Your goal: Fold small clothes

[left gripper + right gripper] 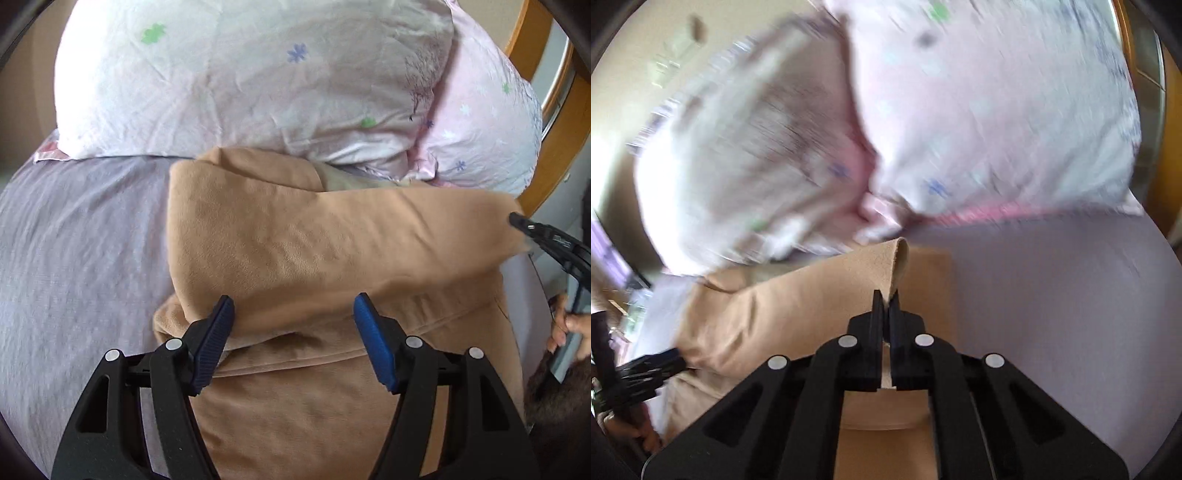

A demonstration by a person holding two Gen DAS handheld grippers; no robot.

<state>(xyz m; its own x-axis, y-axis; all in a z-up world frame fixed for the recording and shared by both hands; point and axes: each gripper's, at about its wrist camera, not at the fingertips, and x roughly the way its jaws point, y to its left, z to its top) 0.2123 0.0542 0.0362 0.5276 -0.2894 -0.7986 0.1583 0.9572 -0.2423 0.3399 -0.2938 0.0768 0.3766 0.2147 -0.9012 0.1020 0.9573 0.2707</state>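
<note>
A tan fleece garment [295,251] lies on the lilac bed sheet [81,236], partly folded over itself. My left gripper [293,317] is open, its blue pads [218,332] just above the garment's folded edge, holding nothing. My right gripper [885,306] is shut on a corner of the tan garment [812,302] and lifts that edge off the bed. In the left wrist view the right gripper [524,225] shows at the far right, pinching the garment's corner. In the right wrist view the left gripper [653,365] shows at the lower left.
Two pale floral pillows [251,77] lie at the head of the bed, right behind the garment; they also show in the right wrist view [979,110]. A wooden bed frame [565,122] runs along the right. The lilac sheet [1052,295] spreads right of the garment.
</note>
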